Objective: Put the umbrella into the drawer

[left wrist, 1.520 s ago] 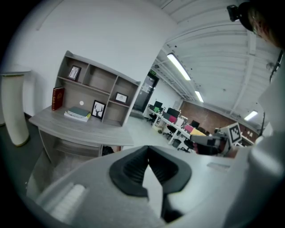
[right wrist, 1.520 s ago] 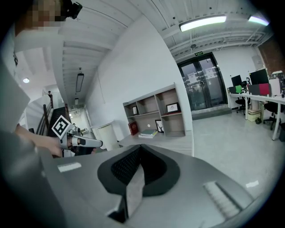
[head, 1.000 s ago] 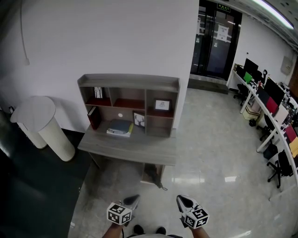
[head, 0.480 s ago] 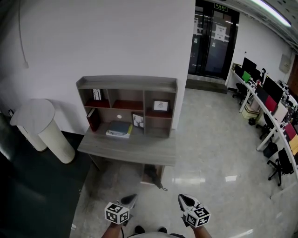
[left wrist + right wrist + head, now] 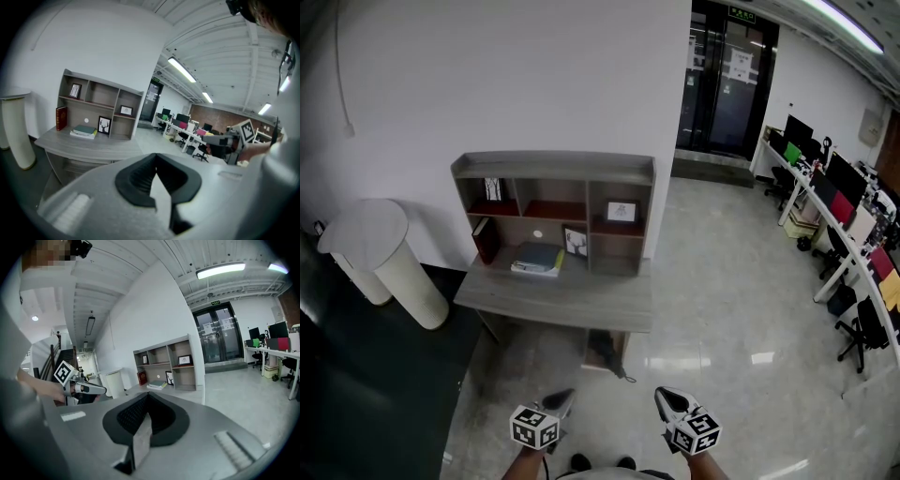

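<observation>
A grey desk [image 5: 553,298] with a shelf hutch [image 5: 555,211] stands against the white wall, some way ahead of me. Under its front right a dark, thin object [image 5: 606,352] lies on the floor by a low unit; it is too small to tell whether it is the umbrella. Drawer fronts [image 5: 75,165] show under the desktop in the left gripper view. My left gripper [image 5: 562,403] [image 5: 157,165] and right gripper [image 5: 667,401] [image 5: 145,414] hang side by side low in the head view. Both are shut and hold nothing, and both are far from the desk.
A white cylindrical stand [image 5: 382,255] is left of the desk. Books [image 5: 536,258] and picture frames [image 5: 622,211] sit in the hutch. Dark glass doors [image 5: 727,80] are at the back. Office desks with monitors and chairs [image 5: 848,234] line the right side. Glossy floor [image 5: 741,309] lies between.
</observation>
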Action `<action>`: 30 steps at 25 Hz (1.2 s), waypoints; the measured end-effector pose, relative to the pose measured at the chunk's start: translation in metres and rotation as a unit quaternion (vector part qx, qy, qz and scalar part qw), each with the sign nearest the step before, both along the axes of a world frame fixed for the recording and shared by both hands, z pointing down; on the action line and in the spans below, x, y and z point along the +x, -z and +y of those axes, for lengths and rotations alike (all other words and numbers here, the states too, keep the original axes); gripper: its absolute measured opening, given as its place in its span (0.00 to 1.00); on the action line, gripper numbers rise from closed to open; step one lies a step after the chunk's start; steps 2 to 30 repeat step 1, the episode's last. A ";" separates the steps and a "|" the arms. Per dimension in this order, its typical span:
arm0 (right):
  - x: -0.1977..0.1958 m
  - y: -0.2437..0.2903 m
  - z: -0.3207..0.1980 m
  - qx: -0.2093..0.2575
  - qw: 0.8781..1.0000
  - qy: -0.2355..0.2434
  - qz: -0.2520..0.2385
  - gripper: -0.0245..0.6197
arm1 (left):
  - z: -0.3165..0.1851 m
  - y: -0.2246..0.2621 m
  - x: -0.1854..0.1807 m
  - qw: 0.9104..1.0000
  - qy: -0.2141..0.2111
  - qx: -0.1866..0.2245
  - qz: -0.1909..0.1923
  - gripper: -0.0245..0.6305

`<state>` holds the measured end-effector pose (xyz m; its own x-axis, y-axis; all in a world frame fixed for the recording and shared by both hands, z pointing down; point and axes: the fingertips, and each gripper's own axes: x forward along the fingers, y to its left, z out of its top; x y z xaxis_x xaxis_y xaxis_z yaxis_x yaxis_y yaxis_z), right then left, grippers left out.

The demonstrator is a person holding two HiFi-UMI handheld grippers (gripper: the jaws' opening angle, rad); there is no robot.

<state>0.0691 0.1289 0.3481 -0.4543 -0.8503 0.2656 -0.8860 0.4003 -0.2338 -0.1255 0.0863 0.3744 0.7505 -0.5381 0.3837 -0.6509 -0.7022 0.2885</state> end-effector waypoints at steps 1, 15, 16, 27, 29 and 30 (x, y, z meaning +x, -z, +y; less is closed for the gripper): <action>-0.001 0.000 -0.001 0.001 1.000 0.001 0.002 0.04 | -0.001 0.000 -0.001 1.000 0.000 0.000 0.000 0.04; -0.001 0.000 -0.001 0.001 1.000 0.001 0.002 0.04 | -0.001 0.000 -0.001 1.000 0.000 0.000 0.000 0.04; -0.001 0.000 -0.001 0.001 1.000 0.001 0.002 0.04 | -0.001 0.000 -0.001 1.000 0.000 0.000 0.000 0.04; -0.001 0.000 -0.001 0.001 1.000 0.001 0.002 0.04 | -0.001 0.000 -0.001 1.000 0.000 0.000 0.000 0.04; -0.001 0.000 -0.001 0.001 1.000 0.001 0.002 0.04 | -0.001 0.000 -0.001 1.000 0.000 0.000 0.000 0.04; -0.001 0.000 -0.001 0.001 1.000 0.001 0.002 0.04 | -0.001 0.000 -0.001 1.000 0.000 0.000 0.000 0.04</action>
